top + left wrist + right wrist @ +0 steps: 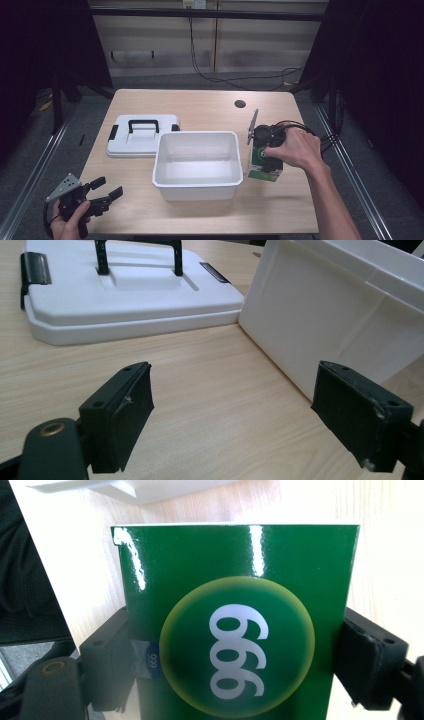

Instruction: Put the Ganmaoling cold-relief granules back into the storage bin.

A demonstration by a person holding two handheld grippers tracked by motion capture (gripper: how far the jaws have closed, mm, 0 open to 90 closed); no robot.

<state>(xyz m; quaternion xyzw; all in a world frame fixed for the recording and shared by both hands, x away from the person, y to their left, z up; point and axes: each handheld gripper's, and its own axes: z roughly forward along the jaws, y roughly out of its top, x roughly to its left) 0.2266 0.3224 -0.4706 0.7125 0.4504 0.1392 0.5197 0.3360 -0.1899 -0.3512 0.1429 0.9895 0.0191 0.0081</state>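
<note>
A green box with a white "999" in a yellow-edged circle stands on the table just right of the white bin. My right gripper, held from above by a hand, has a jaw pressed on each side of the box. My left gripper hovers open at the table's front left corner. Its jaws stand wide apart over bare wood. They point toward the bin's wall and the white lid.
The white lid with a black handle and black latches lies flat, behind and left of the bin. A round cable hole sits near the table's far edge. Dark curtains and metal rails flank the table.
</note>
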